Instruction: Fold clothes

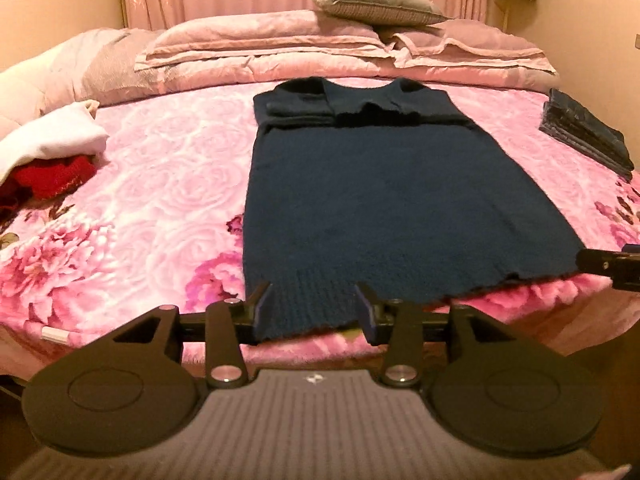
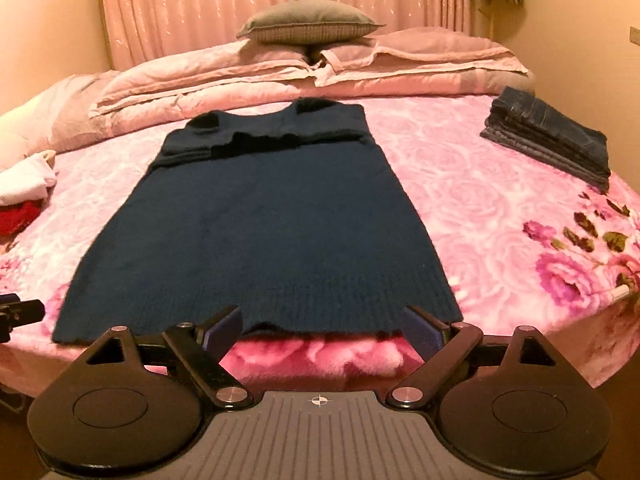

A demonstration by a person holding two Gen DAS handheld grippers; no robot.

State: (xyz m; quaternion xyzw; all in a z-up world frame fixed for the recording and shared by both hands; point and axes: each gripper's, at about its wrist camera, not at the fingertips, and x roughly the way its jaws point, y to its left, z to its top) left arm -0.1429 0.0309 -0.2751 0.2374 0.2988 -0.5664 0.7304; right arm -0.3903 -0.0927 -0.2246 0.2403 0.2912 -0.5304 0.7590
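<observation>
Lying flat on the bed (image 1: 168, 184), the navy sweater (image 1: 380, 200) is showing both sleeves folded across its chest; the lengthwise fold is remaining. The left gripper (image 1: 314, 308) and right gripper (image 2: 322, 330) are hovering apart, empty, at its hem.

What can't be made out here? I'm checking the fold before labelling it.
- Dark blue knitted sweater: its sleeves, folded near the collar, blur together in both views.
- Red garment: cut off by the left edge and partly under white cloth.
- Folded blue jeans: count unreadable, too small.
</observation>
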